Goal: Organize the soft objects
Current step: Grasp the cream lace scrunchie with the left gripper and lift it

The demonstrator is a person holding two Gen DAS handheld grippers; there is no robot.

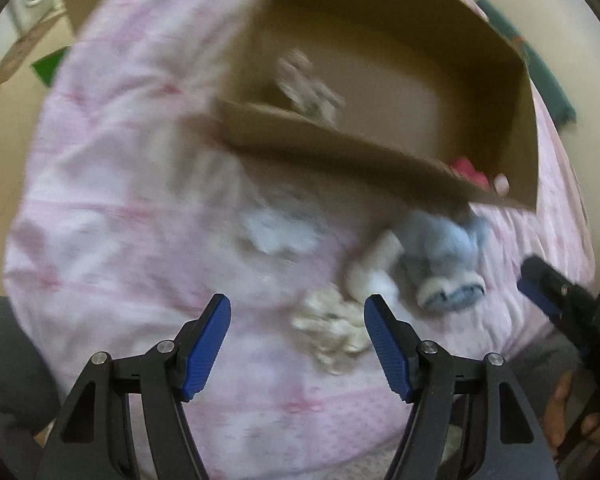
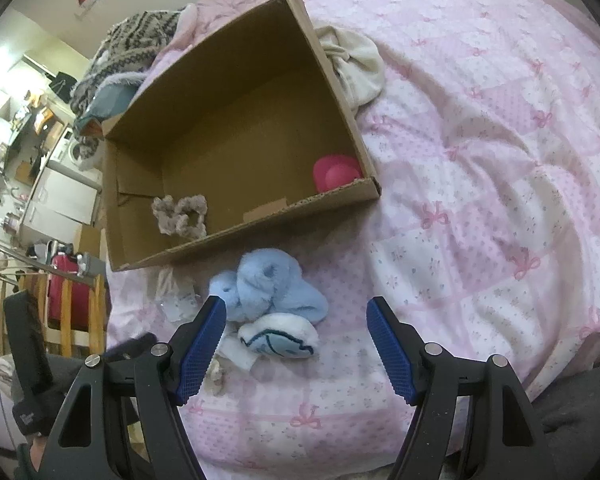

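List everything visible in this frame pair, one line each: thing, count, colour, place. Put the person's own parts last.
open cardboard box: one, brown, on the bed, beyond the loose items
fuzzy scrunchie: one, grey-beige, inside the box, near its front wall
round pink object: one, bright pink, inside the box, front right corner
fluffy blue plush item: one, light blue, on the quilt in front of the box
white and blue sock-like item: one, on the quilt just in front of the plush
cream scrunchie: one, off-white, on the quilt near the left tongs
cream cloth: one, beside the box's right wall
pink bow-print quilt: one, covering the bed
left tongs: black with blue pads, open, empty
right tongs: black with blue pads, open, empty
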